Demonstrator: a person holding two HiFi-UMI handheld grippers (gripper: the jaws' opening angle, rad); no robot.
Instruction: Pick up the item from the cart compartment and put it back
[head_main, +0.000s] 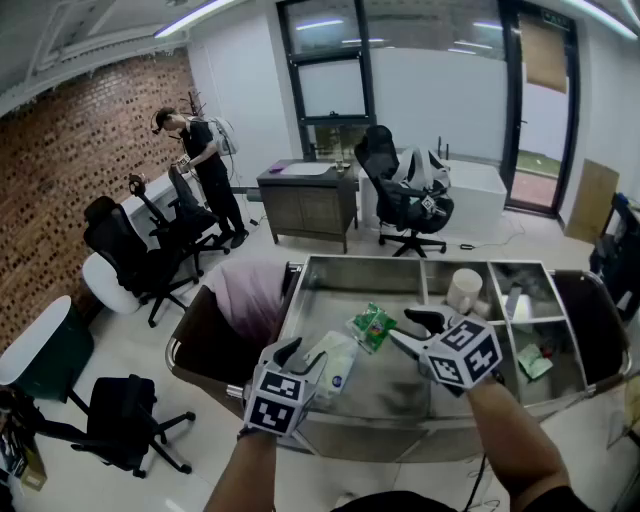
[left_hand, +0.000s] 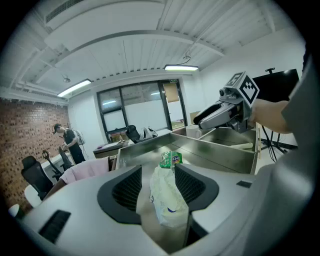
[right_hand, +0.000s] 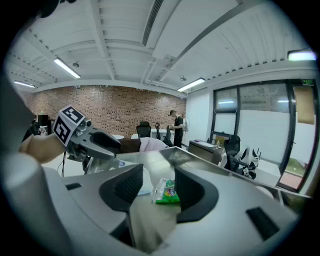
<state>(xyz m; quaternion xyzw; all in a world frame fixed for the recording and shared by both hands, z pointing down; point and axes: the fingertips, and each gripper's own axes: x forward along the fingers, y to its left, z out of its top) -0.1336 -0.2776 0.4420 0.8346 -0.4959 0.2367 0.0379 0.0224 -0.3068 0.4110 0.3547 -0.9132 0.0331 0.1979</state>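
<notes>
A steel cart (head_main: 310, 275) has one large compartment, and two packets lie in it. The pale white packet (head_main: 333, 366) (left_hand: 167, 205) lies between the jaws of my left gripper (head_main: 300, 356) (left_hand: 157, 172). A gap shows beside the packet on the left, so that gripper is open. The green packet (head_main: 372, 325) (right_hand: 166, 191) (left_hand: 171, 159) lies just beyond the tips of my right gripper (head_main: 408, 328) (right_hand: 159, 175). That gripper is open and holds nothing. The grippers face each other across the compartment.
Smaller compartments at the cart's right hold a white cup (head_main: 463, 290) and small items (head_main: 533, 362). A pink cloth (head_main: 245, 290) drapes a chair by the cart's left end. Black office chairs (head_main: 130, 250), a desk (head_main: 308, 200) and a standing person (head_main: 200, 150) are further back.
</notes>
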